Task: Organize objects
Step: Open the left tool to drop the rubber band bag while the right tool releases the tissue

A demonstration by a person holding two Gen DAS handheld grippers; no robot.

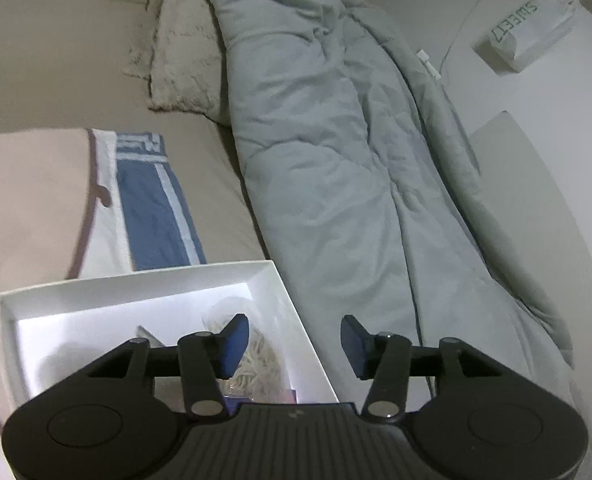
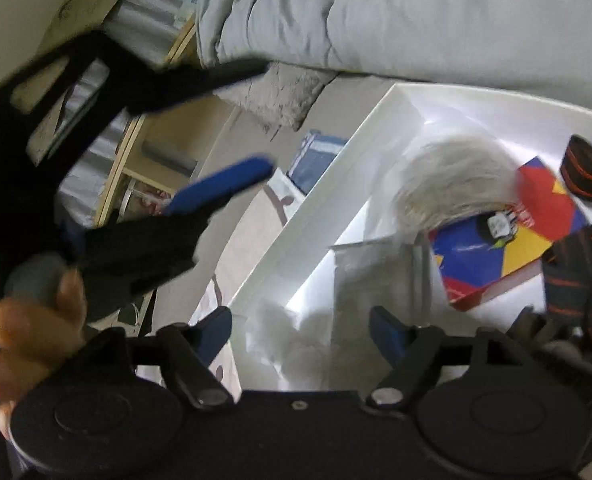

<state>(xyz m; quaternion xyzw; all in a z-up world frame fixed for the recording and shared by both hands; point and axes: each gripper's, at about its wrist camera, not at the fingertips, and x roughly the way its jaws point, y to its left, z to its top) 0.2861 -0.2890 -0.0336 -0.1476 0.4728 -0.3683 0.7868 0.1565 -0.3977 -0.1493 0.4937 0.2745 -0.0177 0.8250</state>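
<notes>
A white open box [image 1: 283,304] lies on the bed; it also shows in the right wrist view [image 2: 320,208]. In it lie a clear bag of pale strands [image 1: 255,356], a grey fluffy tuft [image 2: 452,176], a red, blue and yellow booklet [image 2: 508,240], a clear flat packet [image 2: 372,280] and black-and-orange straps [image 2: 576,248]. My left gripper [image 1: 293,344] is open and empty above the box's right wall. My right gripper [image 2: 300,332] is open and empty above the box's near left part. The left gripper [image 2: 223,128] shows blurred at upper left in the right wrist view.
A grey rolled duvet [image 1: 336,152] runs along the bed to the right of the box. A blue-and-white folded cloth [image 1: 151,200] and a beige cushion [image 1: 27,200] lie beyond the box. A fluffy pillow [image 1: 183,52] and a white paper bag [image 1: 528,36] lie further off.
</notes>
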